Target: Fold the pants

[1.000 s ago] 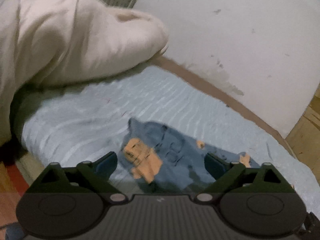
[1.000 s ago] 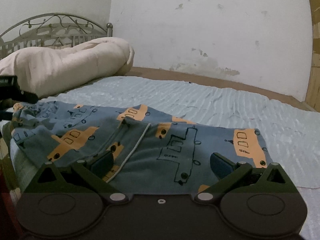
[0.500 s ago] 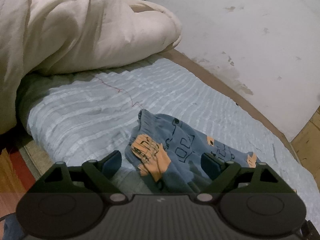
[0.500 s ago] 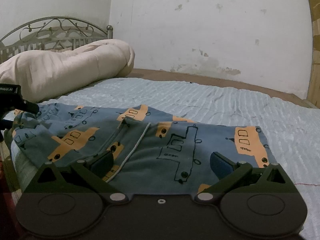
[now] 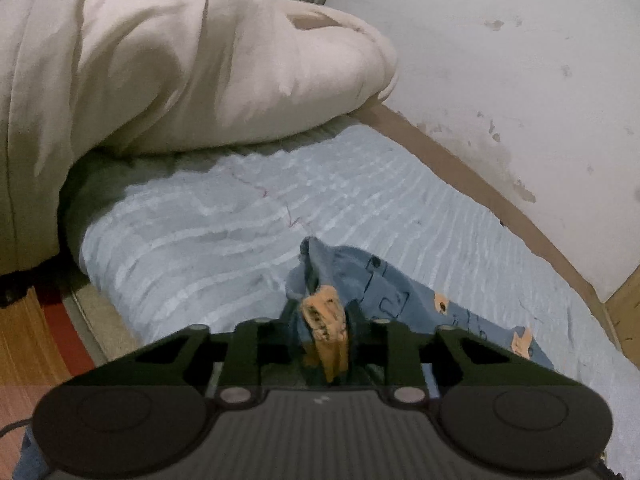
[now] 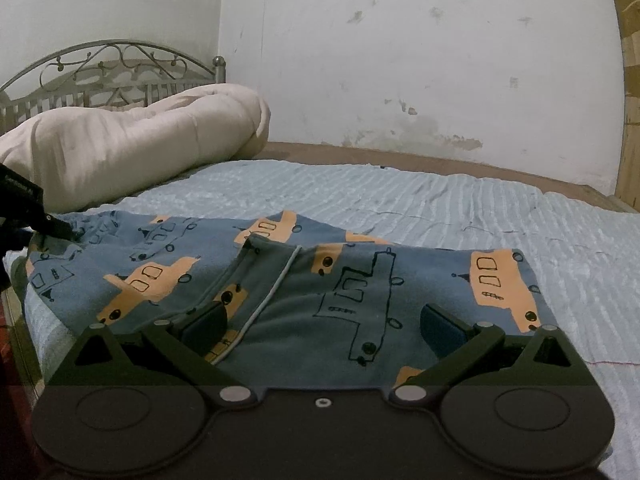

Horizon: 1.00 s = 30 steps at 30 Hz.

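Blue pants (image 6: 328, 292) with an orange vehicle print lie folded over on the light blue bedsheet (image 6: 420, 196). My left gripper (image 5: 325, 336) is shut on a bunched end of the pants (image 5: 384, 280) at the left edge of the bed; it also shows at the far left of the right wrist view (image 6: 36, 216). My right gripper (image 6: 326, 326) is open, low over the near edge of the pants, with one finger on each side of the printed fabric.
A rolled cream duvet (image 6: 132, 140) lies at the head of the bed in front of a metal headboard (image 6: 116, 68). A white wall (image 6: 400, 60) runs along the far side. The bed's left edge and wooden floor (image 5: 28, 344) are close to my left gripper.
My left gripper has closed on the bunched end of the pants, which stood between its open fingers before. My right gripper has stayed open and nearly still.
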Each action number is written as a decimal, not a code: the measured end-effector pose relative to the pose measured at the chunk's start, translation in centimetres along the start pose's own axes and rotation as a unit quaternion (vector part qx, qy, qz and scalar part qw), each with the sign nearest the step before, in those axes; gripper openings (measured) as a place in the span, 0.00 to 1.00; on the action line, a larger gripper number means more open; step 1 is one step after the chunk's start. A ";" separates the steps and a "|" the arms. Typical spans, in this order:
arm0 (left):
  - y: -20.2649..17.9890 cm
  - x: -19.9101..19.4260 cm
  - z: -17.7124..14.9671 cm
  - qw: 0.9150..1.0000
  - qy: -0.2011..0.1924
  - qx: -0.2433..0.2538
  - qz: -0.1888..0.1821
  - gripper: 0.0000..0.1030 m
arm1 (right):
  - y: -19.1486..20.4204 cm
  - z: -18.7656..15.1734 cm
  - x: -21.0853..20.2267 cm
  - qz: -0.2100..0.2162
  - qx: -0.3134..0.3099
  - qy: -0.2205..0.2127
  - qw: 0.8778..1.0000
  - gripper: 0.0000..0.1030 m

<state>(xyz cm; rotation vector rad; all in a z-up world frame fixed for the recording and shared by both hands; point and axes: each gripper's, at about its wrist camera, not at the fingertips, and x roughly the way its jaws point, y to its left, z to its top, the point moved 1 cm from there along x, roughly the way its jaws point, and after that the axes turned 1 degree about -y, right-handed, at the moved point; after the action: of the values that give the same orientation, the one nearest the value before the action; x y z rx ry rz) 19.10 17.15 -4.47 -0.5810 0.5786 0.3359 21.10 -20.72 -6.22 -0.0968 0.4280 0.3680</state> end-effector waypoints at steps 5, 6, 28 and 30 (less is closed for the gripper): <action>-1.5 -1.2 0.3 0.999 -0.032 0.021 -0.011 0.20 | 0.4 -0.2 -0.1 -0.007 -0.006 -0.008 1.000 0.99; -2.0 -1.8 0.4 0.998 -0.048 0.027 -0.024 0.20 | 0.5 -0.3 -0.2 -0.009 -0.009 -0.010 1.000 0.99; -24.2 -7.1 -6.9 0.918 -0.073 0.296 -0.254 0.19 | -7.1 0.1 -9.1 -0.128 -0.019 -0.036 0.991 0.99; -25.3 -6.8 -8.3 0.910 -0.063 0.314 -0.264 0.19 | -8.0 -0.4 -9.7 -0.143 -0.014 -0.030 0.989 0.99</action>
<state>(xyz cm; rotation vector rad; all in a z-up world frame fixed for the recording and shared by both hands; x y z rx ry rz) 21.75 -8.74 4.45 -0.0715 0.3534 -0.3253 15.70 -31.44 -2.33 -0.1727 0.3424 0.0944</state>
